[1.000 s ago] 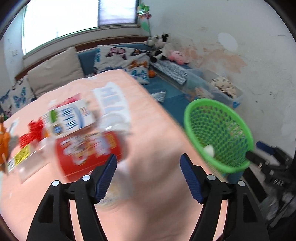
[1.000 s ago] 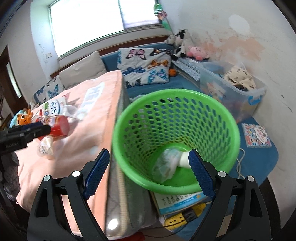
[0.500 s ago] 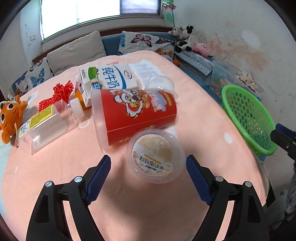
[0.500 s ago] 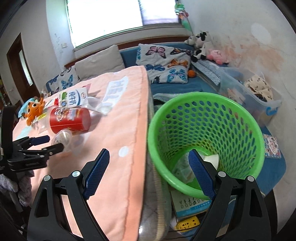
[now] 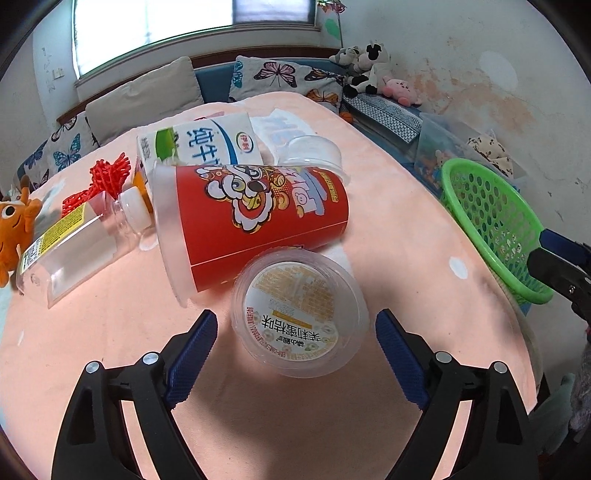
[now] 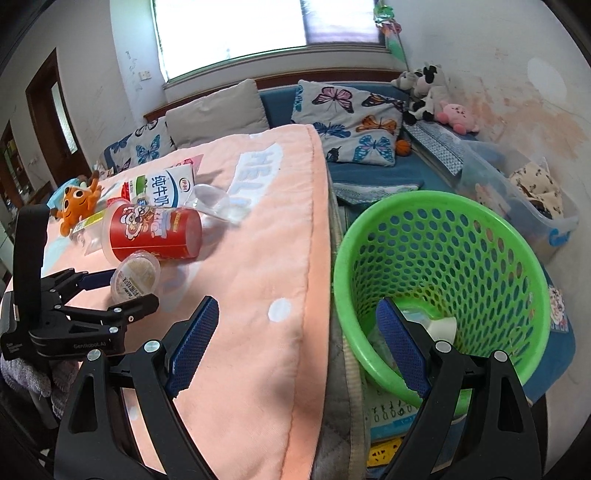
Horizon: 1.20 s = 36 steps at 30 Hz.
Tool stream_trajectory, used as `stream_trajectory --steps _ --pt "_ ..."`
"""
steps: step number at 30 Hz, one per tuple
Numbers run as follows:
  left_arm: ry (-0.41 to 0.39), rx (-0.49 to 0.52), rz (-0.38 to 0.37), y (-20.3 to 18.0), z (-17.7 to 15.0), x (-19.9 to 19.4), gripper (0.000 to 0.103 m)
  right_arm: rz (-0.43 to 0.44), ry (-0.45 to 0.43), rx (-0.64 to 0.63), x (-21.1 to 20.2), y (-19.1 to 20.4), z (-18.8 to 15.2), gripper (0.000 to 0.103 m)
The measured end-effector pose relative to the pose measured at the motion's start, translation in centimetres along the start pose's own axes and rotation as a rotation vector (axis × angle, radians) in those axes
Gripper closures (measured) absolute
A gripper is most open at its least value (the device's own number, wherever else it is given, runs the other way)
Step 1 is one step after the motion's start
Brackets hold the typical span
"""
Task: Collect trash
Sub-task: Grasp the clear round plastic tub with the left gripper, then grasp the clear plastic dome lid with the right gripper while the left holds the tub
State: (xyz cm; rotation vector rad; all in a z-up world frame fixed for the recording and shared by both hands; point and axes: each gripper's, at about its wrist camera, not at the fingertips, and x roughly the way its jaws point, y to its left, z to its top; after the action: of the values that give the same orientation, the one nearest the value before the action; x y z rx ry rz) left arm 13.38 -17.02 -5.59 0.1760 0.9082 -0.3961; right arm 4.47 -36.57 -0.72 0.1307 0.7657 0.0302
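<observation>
The left hand-held gripper [image 5: 295, 334] stands wide open around a clear pudding cup [image 5: 299, 314], pads not touching it. At its twelve o'clock lies a red canister [image 5: 255, 218]. The right hand-held gripper [image 6: 295, 330] gapes empty beside the green basket [image 6: 443, 280].

We see a bright window [image 6: 236, 29] above a blue sofa [image 6: 280, 99] with butterfly cushions [image 6: 354, 122] — stained, peeling white wall [image 6: 517, 92] on the right.

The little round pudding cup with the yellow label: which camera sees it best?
The left wrist view. There the pudding cup fills the middle, label readable, between the open fingers. In the right wrist view the cup shows small and far off, partly hidden by the left gripper.
</observation>
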Motion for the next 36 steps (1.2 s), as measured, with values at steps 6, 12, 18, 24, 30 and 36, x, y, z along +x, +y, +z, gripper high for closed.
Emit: stream_trajectory --steps 6,12,18,24,30,36 --pt "0.016 -0.031 -0.011 0.9 0.0 0.5 0.030 0.015 0.008 -0.005 0.6 0.5 0.0 0.016" --pt "0.007 -0.037 -0.026 1.0 -0.1 -0.1 0.040 0.035 0.019 -0.026 1.2 1.1 0.3 0.016" --pt "-0.011 -0.044 -0.043 1.5 -0.6 -1.6 0.040 0.070 0.029 -0.045 1.6 2.2 0.9 0.016" --pt "-0.021 -0.052 -0.053 2.5 -1.4 -3.8 0.040 0.095 0.035 -0.055 2.5 2.9 2.2 0.019" --pt "-0.037 -0.072 -0.038 4.0 -2.2 -5.8 0.040 0.157 0.055 -0.050 3.8 4.2 3.3 0.023" --pt "-0.059 -0.107 -0.015 6.2 -2.7 -7.3 0.040 0.191 0.078 -0.059 5.2 5.6 4.0 0.026"
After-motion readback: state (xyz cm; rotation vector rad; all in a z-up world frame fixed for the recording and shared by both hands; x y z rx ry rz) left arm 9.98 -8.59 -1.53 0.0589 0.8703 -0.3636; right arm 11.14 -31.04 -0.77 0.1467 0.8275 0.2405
